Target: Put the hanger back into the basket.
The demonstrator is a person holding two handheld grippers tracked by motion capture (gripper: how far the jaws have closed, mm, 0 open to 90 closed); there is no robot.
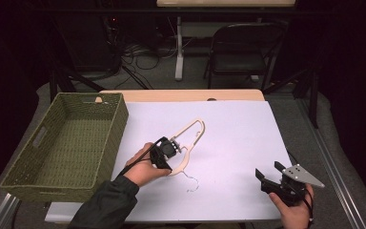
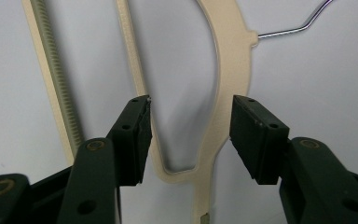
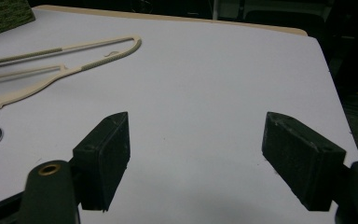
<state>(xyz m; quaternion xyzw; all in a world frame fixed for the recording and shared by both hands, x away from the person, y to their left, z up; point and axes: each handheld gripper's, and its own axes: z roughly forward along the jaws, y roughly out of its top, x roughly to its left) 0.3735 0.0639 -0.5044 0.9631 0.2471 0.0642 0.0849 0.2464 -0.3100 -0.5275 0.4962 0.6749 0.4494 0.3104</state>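
Observation:
A cream plastic clothes hanger (image 1: pixel 190 135) with a thin metal hook (image 1: pixel 191 182) lies flat on the white sheet near the table's middle. My left gripper (image 1: pixel 169 151) hovers right over the hanger's neck, open, its jaws straddling the cream frame (image 2: pixel 223 84) without closing on it. The wire hook (image 2: pixel 293 28) runs off to the upper right in the left gripper view. My right gripper (image 1: pixel 272 172) stays open near the front right of the table, with bare sheet between its jaws. From there the hanger (image 3: pixel 60 65) lies off to the left.
A green woven basket (image 1: pixel 66 143) stands at the table's left side, its near wall close to my left forearm. The white sheet (image 1: pixel 238 138) covers most of the tabletop. A folding chair (image 1: pixel 243 47) and cables sit on the floor beyond the far edge.

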